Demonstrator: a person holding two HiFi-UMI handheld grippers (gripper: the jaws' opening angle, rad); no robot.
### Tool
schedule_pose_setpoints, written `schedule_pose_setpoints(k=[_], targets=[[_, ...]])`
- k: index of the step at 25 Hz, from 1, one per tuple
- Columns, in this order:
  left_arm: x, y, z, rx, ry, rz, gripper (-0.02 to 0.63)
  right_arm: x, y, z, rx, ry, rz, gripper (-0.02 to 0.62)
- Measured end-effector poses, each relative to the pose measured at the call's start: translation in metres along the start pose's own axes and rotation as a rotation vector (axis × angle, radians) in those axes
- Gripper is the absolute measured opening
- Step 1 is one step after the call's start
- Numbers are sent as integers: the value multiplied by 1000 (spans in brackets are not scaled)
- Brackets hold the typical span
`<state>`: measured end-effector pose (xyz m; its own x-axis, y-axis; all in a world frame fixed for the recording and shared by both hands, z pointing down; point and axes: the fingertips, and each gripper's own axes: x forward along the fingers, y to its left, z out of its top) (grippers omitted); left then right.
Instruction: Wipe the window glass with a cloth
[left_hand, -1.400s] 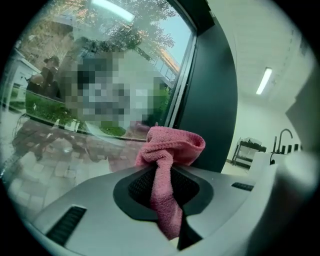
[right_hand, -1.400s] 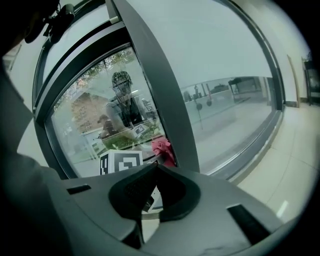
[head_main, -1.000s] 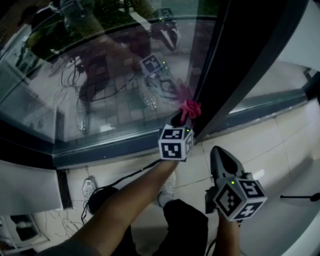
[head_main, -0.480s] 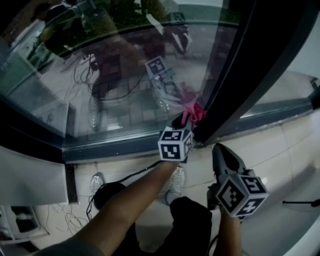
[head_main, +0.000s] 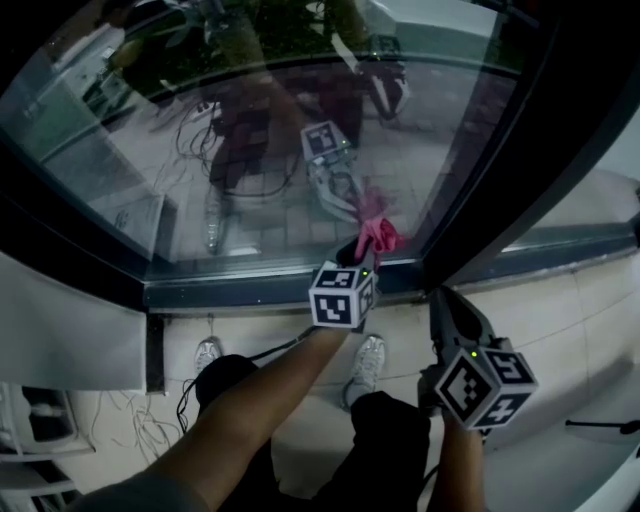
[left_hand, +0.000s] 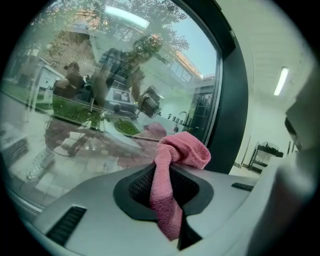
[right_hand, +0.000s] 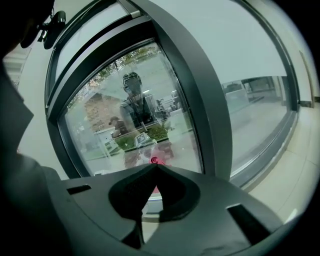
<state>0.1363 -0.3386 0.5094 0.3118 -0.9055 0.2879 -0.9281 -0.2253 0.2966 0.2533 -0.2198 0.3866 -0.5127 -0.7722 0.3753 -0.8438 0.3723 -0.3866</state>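
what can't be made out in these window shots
- Head view: whether the pink terry cloth touches the window glass; the bunched cloth itself covers the contact spot.
- Both gripper views: streaks or dirt on the glass, lost under reflections.
- Head view: the window's top, cut off by the picture edge.

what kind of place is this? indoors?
Indoors, probably an office or lab building, right up against a large low window glass in a dark frame. There is a pale tiled floor underfoot, a strip light on the ceiling, and brick paving outside the pane.
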Motion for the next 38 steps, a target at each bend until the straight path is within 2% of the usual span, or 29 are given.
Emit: schedule_pose_setpoints(k=[14, 23, 28, 38], targets=[[-60, 90, 8, 0, -12, 107, 60, 40, 69, -9, -61, 36, 88, 5], [-106, 149, 12, -26, -26, 176, 60, 67, 127, -28, -79, 88, 160, 5], [-138, 192, 14, -48, -30, 237, 60, 83, 168, -29, -138, 94, 198, 5], [-191, 264, 22, -80, -53, 329, 60, 114, 242, -55, -191, 154, 289, 5]])
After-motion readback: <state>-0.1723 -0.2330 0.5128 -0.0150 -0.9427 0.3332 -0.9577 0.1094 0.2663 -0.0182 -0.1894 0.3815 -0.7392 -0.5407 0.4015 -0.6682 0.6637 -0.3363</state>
